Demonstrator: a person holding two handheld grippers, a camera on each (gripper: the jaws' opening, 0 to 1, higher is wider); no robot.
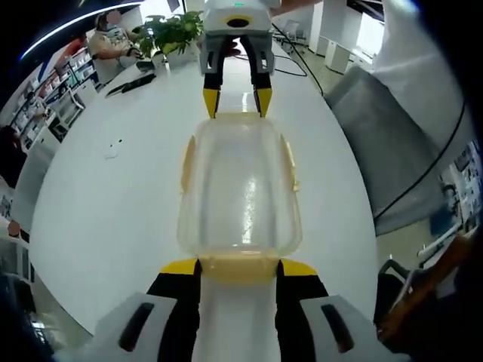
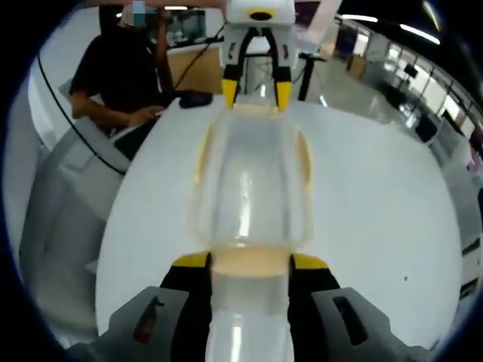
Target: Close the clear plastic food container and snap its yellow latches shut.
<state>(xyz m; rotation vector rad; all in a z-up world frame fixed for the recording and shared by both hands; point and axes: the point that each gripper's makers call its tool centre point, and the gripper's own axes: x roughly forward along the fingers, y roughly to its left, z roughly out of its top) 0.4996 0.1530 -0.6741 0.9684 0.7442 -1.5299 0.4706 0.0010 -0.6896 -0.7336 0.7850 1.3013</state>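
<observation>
Left gripper [image 1: 239, 265]: low over the white table [image 1: 113, 204], aimed flat along it; jaws spread apart, yellow tips set at the two corners of the near end of the clear container [image 1: 240, 188], touching or just short of it — cannot tell which. Nothing pinched between the jaws themselves.

Right gripper [image 2: 250, 261]: same low, level pose from the opposite end; jaws spread, yellow tips flanking the near end of the container [image 2: 249, 188] in the right gripper view. Seen also at the far end of the container in the left gripper view [image 1: 237, 102], tips pointing down at the far rim.

Container: on the table, lengthwise between the two grippers, lid on top. Yellow latches [image 1: 289, 162] along both long sides; whether snapped down cannot be told.

Surroundings, left gripper view: potted plant [image 1: 172, 34] at the far edge of the table, dark cable [image 1: 423, 170] trailing over the floor to the right.

Surroundings, right gripper view: person in a dark shirt [image 2: 124, 72] seated far left, hand near a black object [image 2: 194, 99] on the table.
</observation>
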